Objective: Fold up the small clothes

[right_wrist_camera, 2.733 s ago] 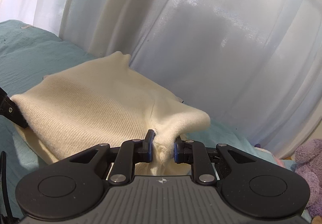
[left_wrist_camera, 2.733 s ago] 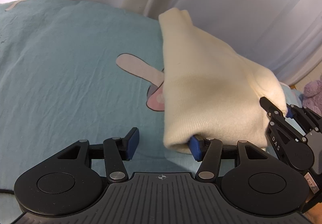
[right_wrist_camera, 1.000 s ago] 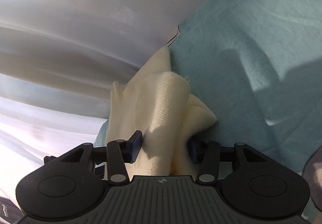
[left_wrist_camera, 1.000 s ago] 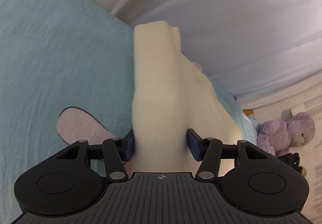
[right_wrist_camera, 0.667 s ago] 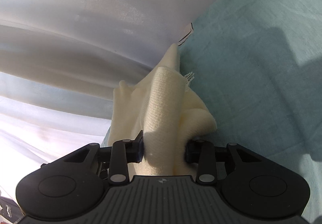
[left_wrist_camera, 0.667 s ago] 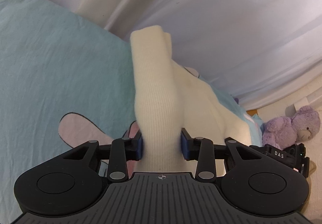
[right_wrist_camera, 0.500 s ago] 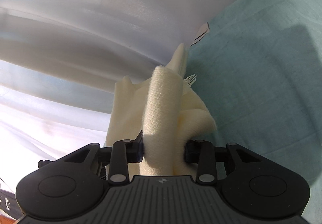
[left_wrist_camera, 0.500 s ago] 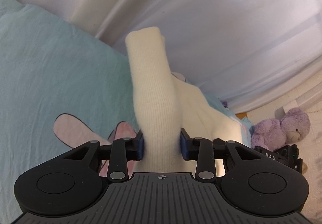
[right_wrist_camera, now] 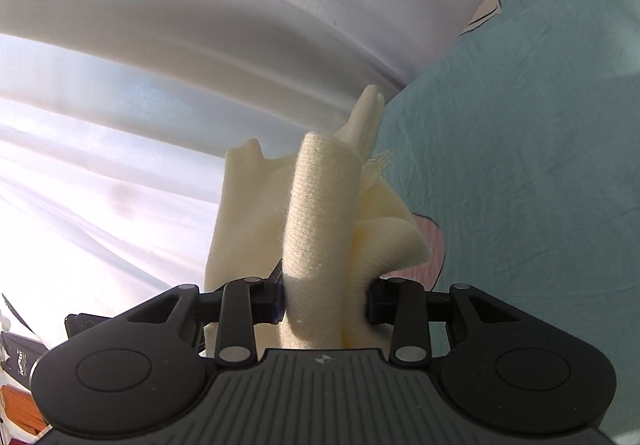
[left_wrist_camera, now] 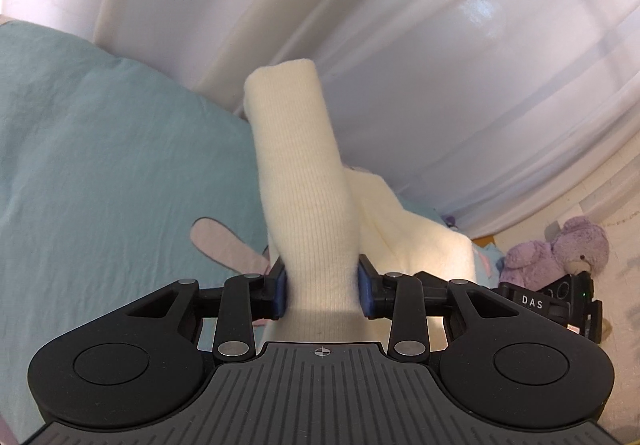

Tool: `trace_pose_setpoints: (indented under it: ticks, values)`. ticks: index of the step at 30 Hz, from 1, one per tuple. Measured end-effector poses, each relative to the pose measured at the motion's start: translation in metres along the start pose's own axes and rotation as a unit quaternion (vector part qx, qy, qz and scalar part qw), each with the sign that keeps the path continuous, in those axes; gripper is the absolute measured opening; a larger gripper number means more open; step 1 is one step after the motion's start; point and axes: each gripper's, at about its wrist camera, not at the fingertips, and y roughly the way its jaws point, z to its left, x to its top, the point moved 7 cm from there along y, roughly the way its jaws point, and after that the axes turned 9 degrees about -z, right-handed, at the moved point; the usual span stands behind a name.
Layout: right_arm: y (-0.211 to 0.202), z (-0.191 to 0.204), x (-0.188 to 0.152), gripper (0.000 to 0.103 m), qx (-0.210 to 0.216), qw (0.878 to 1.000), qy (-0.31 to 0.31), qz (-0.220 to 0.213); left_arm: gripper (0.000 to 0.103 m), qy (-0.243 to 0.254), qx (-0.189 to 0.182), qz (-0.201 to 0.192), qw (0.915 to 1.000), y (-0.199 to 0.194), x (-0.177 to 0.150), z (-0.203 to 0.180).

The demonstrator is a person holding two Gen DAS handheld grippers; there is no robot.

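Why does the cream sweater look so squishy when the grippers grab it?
The cream sweater is probably soft and floppy: it bunches between the left gripper fingers and droops in folds beyond the right gripper. Its fuzzy knit likely won't slip.

Left claw [left_wrist_camera: 322, 292] clamped on cream knit garment [left_wrist_camera: 304, 185]; right claw [right_wrist_camera: 325, 301] likewise clamped, fingers pressing folds.

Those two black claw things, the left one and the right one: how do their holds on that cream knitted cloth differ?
The left gripper clamps one smooth, flat fold of the cream knitted garment; the right gripper clamps a thicker, bunched roll of it. The teal bedsheet lies to the left of the left gripper's fold, but to the right of the right gripper's roll. On both, the jaws are shut on the same garment.
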Motion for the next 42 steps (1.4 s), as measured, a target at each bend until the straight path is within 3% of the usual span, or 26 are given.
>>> trace_pose_setpoints:
  ticks: [8, 11, 14, 15, 18, 21, 24, 26, 30, 35, 37, 38, 40, 42]
  values:
    - [0.029, -0.002, -0.034, 0.034, -0.031, 0.999, 0.008, 0.044, 0.038, -0.007, 0.031, 0.013, 0.9994, -0.020, -0.019, 0.038]
    - [0.035, -0.009, -0.044, 0.036, -0.064, 0.997, -0.009, 0.047, 0.038, 0.001, 0.050, 0.020, 0.9985, -0.014, -0.030, 0.053]
    - [0.030, -0.010, -0.041, 0.044, -0.105, 0.993, -0.043, 0.030, 0.042, 0.028, 0.081, 0.010, 0.9962, -0.008, -0.040, 0.063]
    - [0.027, -0.010, -0.036, 0.051, -0.125, 0.990, -0.060, 0.020, 0.043, 0.029, 0.090, 0.011, 0.9954, -0.009, -0.040, 0.067]
    - [0.002, -0.005, -0.027, 0.057, -0.196, 0.972, -0.120, -0.044, 0.043, 0.009, 0.097, 0.014, 0.9951, -0.015, -0.036, 0.077]
    - [0.001, 0.012, -0.011, 0.056, -0.196, 0.960, -0.182, -0.085, 0.043, 0.022, 0.127, 0.002, 0.9917, -0.022, -0.031, 0.080]
    - [0.035, 0.034, -0.017, 0.053, -0.184, 0.951, -0.243, -0.054, 0.042, 0.087, 0.191, -0.043, 0.9769, -0.030, -0.021, 0.075]
    - [0.062, 0.047, -0.029, 0.052, -0.188, 0.931, -0.312, -0.029, 0.043, 0.117, 0.203, -0.060, 0.9702, -0.026, -0.016, 0.068]
    - [0.091, 0.053, -0.028, 0.051, -0.201, 0.896, -0.395, -0.026, 0.044, 0.107, 0.185, -0.040, 0.9760, -0.008, -0.013, 0.065]
    - [0.110, 0.035, -0.020, 0.051, -0.196, 0.902, -0.383, 0.020, 0.051, 0.104, 0.183, -0.040, 0.9768, 0.004, -0.010, 0.066]
    - [0.110, 0.031, -0.019, 0.045, -0.185, 0.910, -0.371, 0.029, 0.051, 0.104, 0.186, -0.042, 0.9761, 0.007, -0.009, 0.069]
    - [0.107, 0.030, -0.020, 0.034, -0.182, 0.910, -0.370, 0.030, 0.051, 0.103, 0.190, -0.044, 0.9753, 0.009, -0.007, 0.071]
    - [0.107, 0.032, -0.023, 0.024, -0.181, 0.903, -0.387, 0.029, 0.051, 0.100, 0.200, -0.046, 0.9736, 0.012, -0.004, 0.076]
    - [0.112, 0.037, -0.028, 0.011, -0.182, 0.889, -0.420, 0.026, 0.051, 0.093, 0.210, -0.046, 0.9723, 0.016, -0.002, 0.082]
